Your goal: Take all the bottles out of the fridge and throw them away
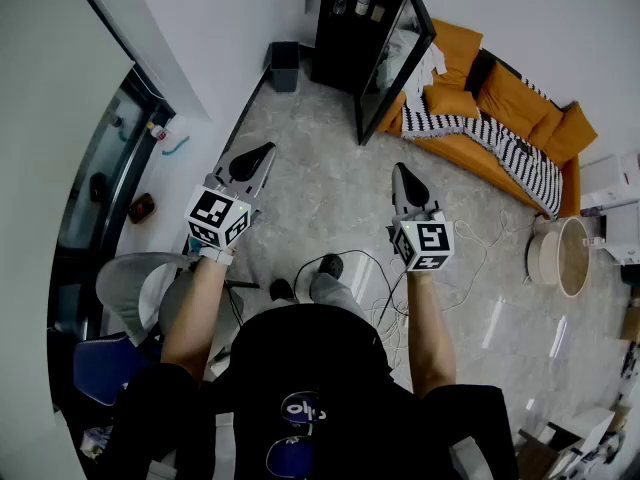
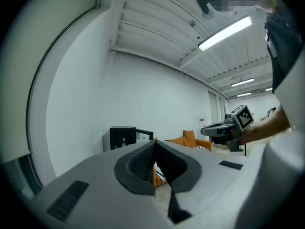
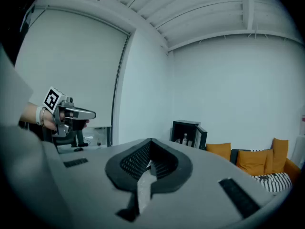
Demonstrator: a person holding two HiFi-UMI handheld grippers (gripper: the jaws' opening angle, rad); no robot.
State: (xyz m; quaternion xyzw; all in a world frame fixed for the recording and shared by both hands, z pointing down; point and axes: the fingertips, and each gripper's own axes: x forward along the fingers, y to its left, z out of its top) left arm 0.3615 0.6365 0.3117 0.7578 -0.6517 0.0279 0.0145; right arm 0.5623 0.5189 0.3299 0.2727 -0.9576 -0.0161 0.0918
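The black fridge stands against the far wall with its glass door swung open. Two clear bottles show on its top shelf; one bottle is also visible in the right gripper view. The fridge is small and distant in the left gripper view. My left gripper is held out level at the left, jaws together and empty. My right gripper is at the right, shut and empty. Both are well short of the fridge. Each gripper sees the other: the right gripper, the left gripper.
A dark bin stands by the wall left of the fridge. An orange sofa with a striped blanket fills the right. A round pale basket and cables lie on the marble floor. A glass door is at the left.
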